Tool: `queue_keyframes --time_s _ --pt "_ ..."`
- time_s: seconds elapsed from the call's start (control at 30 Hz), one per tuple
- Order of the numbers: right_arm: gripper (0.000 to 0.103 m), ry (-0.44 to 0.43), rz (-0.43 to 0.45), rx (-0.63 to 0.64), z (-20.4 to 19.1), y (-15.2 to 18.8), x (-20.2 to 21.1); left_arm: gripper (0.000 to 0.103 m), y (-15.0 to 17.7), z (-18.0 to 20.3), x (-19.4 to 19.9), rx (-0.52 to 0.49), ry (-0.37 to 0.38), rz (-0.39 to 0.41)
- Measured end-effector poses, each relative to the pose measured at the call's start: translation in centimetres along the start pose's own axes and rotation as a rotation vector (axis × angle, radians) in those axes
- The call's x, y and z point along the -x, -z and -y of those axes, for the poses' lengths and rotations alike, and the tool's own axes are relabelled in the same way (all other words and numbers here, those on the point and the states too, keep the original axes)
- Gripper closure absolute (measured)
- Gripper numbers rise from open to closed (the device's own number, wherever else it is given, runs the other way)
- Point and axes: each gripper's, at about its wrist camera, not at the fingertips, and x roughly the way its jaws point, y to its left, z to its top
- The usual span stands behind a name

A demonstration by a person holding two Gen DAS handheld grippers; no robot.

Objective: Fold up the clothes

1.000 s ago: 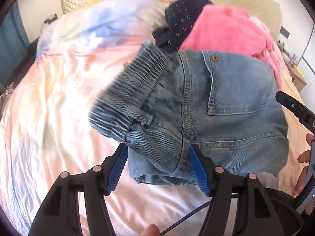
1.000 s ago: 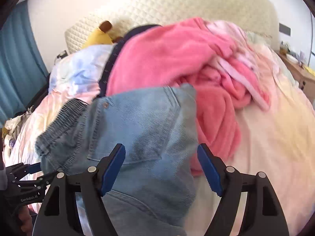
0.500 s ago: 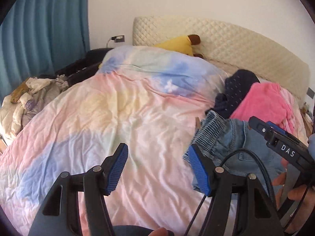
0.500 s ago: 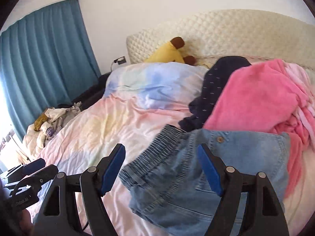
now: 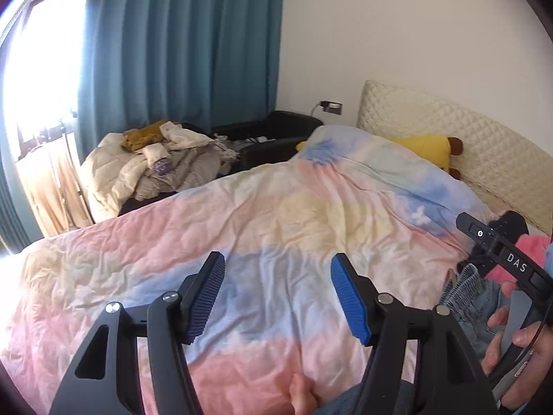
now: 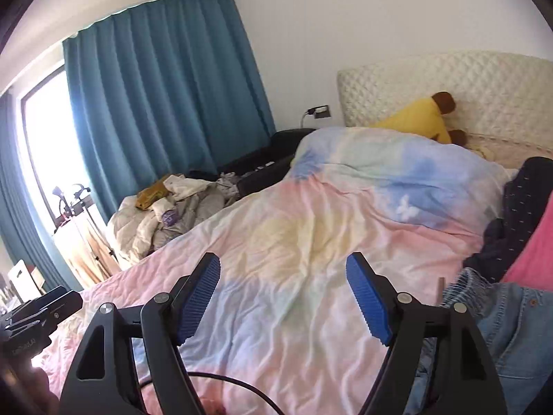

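Shorts (image 6: 511,325) on duvet (image 6: 311,242) right, laundry heap (image 6: 172,207) beyond left

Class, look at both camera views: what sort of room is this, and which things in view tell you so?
Most likely a home bedroom: a bed with a pastel duvet and quilted headboard, teal curtains at a window, and clothes lying about, such as denim shorts.

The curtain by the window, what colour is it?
The curtain is teal blue, plain with no pattern. It shows best in the right wrist view.
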Motion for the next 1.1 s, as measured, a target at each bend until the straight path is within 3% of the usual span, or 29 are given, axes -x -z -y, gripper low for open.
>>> queue_keyframes --time_s 0.27,0.6,0.87,1.1 --pt "0.026 -0.254 0.007 0.198 -13.3 0.0 -1.7 0.037 -0.5 -8.0 3.7 0.068 -0.211 0.084" --pt "0.026 -0.468 -0.087 0.312 -25.9 5.0 -5.2 0.037 3.1 -18.0 5.5 0.183 -0.41 0.062" --pt "0.026 -0.548 -0.116 0.372 -31.2 9.1 -8.5 0.037 7.2 -23.4 4.1 0.256 -0.495 0.016" --pt "0.026 -0.558 -0.088 0.463 -32.8 12.8 -11.2 0.037 10.6 -25.7 1.8 0.303 -0.527 0.003"
